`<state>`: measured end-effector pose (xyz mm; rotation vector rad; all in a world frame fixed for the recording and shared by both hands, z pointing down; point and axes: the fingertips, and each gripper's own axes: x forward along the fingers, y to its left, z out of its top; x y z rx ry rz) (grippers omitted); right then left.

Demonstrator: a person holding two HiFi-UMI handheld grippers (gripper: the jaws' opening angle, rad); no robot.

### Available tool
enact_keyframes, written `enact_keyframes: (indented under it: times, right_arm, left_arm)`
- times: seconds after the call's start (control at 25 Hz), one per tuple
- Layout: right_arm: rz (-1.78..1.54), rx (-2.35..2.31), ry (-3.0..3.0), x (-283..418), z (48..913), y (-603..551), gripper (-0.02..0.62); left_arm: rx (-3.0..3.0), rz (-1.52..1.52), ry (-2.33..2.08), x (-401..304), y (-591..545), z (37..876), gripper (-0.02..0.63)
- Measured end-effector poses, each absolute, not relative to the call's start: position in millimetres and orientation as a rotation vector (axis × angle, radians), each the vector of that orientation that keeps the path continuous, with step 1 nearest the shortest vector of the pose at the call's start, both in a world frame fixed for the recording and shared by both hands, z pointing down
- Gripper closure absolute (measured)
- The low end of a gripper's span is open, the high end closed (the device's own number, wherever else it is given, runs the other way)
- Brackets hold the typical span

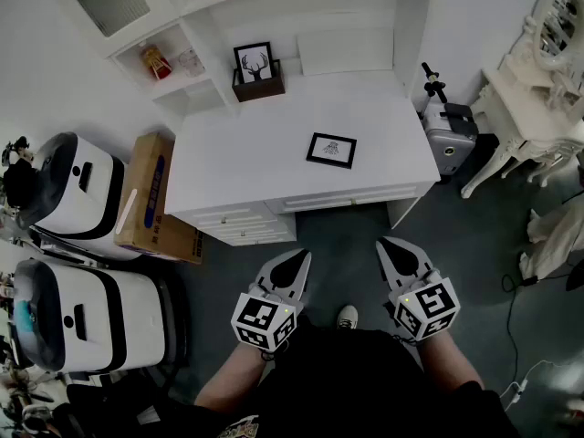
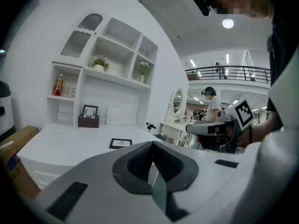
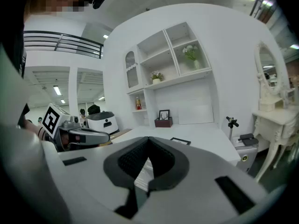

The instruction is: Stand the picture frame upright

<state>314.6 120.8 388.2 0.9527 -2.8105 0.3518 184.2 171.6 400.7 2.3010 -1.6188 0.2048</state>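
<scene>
- One flat black picture frame (image 1: 331,150) on white desk (image 1: 237,167), unobstructed; one upright antler-print frame (image 1: 255,63) far.
- Jaws closed, empty: left gripper (image 1: 295,261), right gripper (image 1: 395,249).
- Two white machines (image 1: 73,188) left.

Bright, even overhead light leaves the white tabletop (image 1: 246,162) nearly shadowless in the head view. Both gripper views bulge, black at the corners; a round ceiling lamp (image 2: 228,23) glares upper right in the left one.

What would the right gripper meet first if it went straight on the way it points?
Probably the white desk, at its front edge; the right gripper, shut, points at it. The flat picture frame lies beyond. Depth is unclear.
</scene>
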Motion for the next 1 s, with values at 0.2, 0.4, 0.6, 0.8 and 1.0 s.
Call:
enact_keyframes:
  times: [0.2, 0.4, 0.6, 0.8, 1.0]
  right_arm:
    - [0.352, 0.953, -2.811, 317.2, 389.6, 119.5, 0.593]
    - [0.293, 0.944, -2.837, 314.7, 384.6, 119.9, 0.592]
    - [0.275, 0.92, -2.833, 310.3, 386.7, 119.1, 0.592]
    - [0.315, 0.915, -2.825, 304.1, 390.8, 113.0, 0.592]
    - [0.341, 0.939, -2.823, 286.2, 390.2, 104.4, 0.592]
  left_arm:
    - [2.307, 0.203, -1.617, 187.9, 169.0, 400.6, 0.604]
    - [2.312, 0.201, -1.618, 188.6, 166.1, 399.0, 0.604]
    - [2.291, 0.198, -1.618, 185.2, 164.3, 401.6, 0.604]
    - [2.267, 0.208, -1.622, 174.7, 161.0, 403.1, 0.604]
    - [2.264, 0.236, -1.615, 152.9, 157.6, 402.0, 0.604]
